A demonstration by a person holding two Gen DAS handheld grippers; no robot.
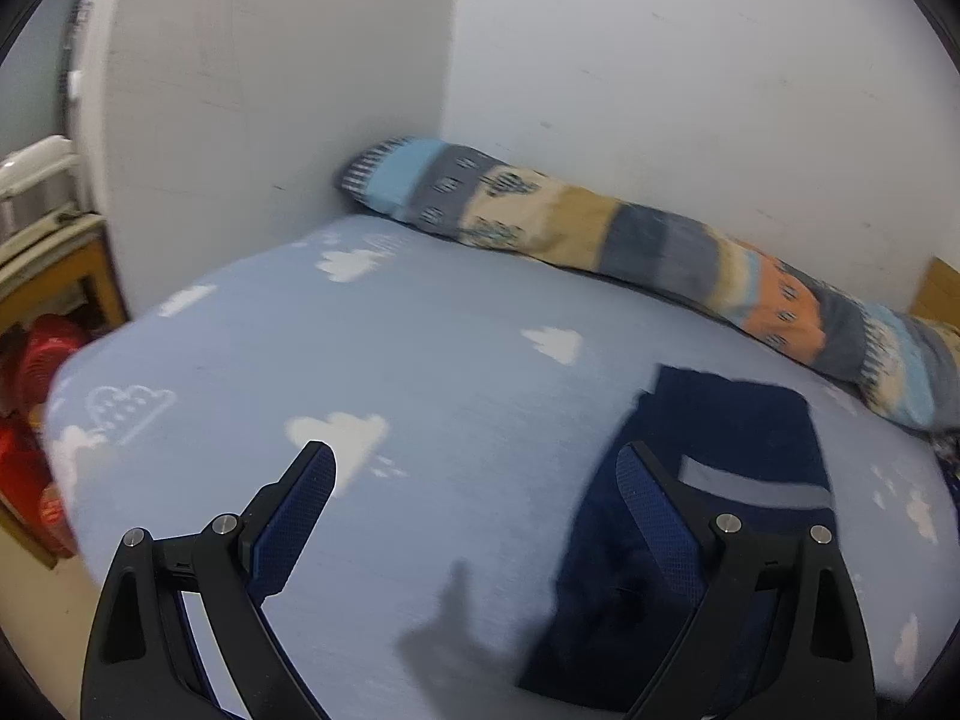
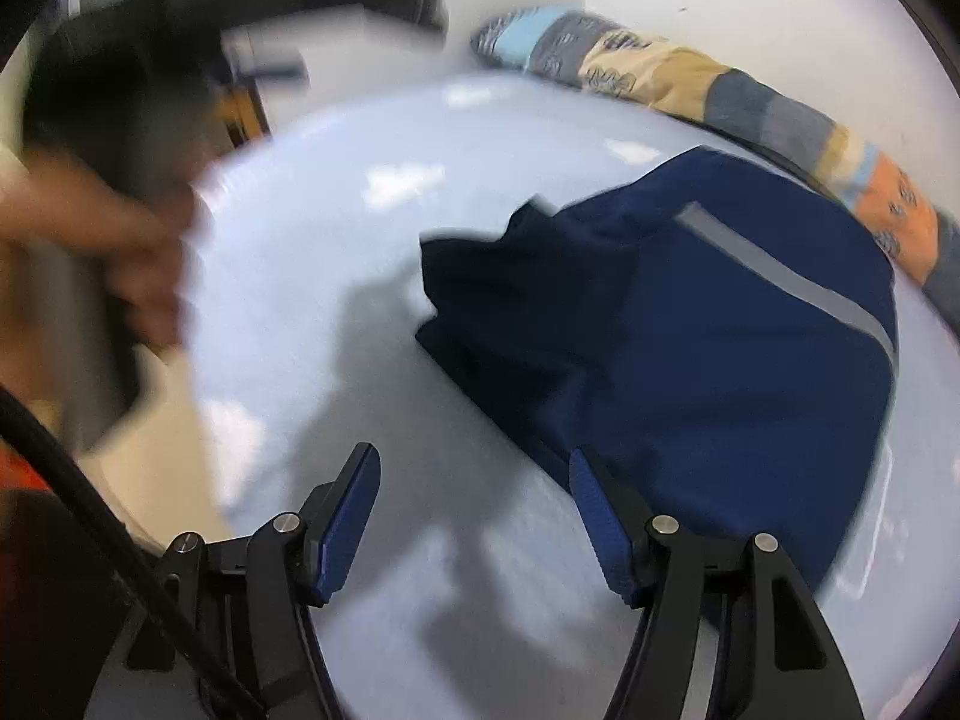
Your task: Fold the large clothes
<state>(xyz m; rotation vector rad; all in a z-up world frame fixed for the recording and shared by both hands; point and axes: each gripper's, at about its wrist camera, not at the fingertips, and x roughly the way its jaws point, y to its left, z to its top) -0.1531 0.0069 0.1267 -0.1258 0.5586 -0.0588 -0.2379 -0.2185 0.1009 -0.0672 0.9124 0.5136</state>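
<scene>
A navy blue garment (image 2: 708,324) with a grey stripe lies folded on the light blue cloud-print bed sheet (image 2: 336,276). In the left wrist view it (image 1: 738,432) sits at the lower right. My left gripper (image 1: 474,456) is open and empty above the sheet, its right finger over the garment's left edge. My right gripper (image 2: 474,462) is open and empty, hovering at the garment's near left corner. The person's left hand (image 2: 120,276) shows blurred at the left of the right wrist view.
A long patterned bolster pillow (image 1: 630,234) lies along the white wall (image 1: 660,60) at the bed's far side. A wooden shelf (image 1: 66,276) with red items (image 1: 36,372) stands left of the bed.
</scene>
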